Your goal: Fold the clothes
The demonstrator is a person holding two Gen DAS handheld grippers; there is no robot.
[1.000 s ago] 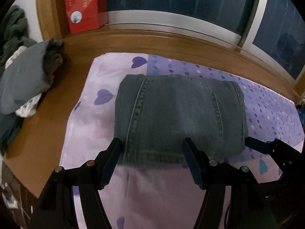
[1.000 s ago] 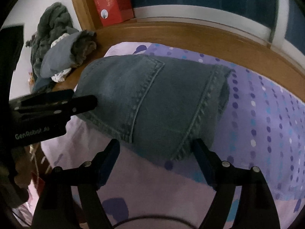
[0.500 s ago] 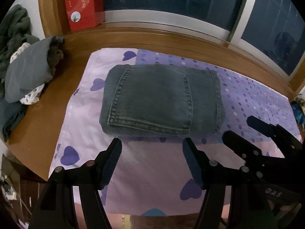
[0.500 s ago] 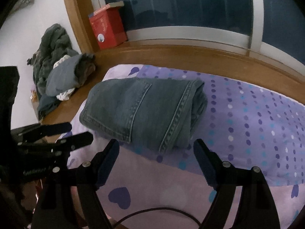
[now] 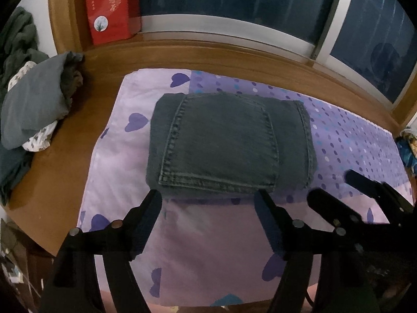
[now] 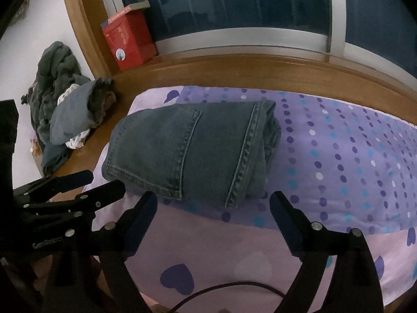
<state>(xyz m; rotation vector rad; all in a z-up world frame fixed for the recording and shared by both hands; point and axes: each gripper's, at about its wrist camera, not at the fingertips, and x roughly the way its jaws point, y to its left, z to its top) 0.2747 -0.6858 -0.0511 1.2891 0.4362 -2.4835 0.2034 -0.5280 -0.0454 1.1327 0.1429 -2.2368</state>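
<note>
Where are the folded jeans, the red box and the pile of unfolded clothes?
folded jeans (image 5: pixel 224 143), left wrist view, on the back pocket.
red box (image 5: pixel 109 10), left wrist view, on its front face.
pile of unfolded clothes (image 6: pixel 70 114), right wrist view, on the grey top garment.

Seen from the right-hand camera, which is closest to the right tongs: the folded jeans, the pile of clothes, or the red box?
1. Folded jeans, just ahead of the right tongs, on the purple sheet.
2. Pile of clothes, far left.
3. Red box, by the window.
</note>
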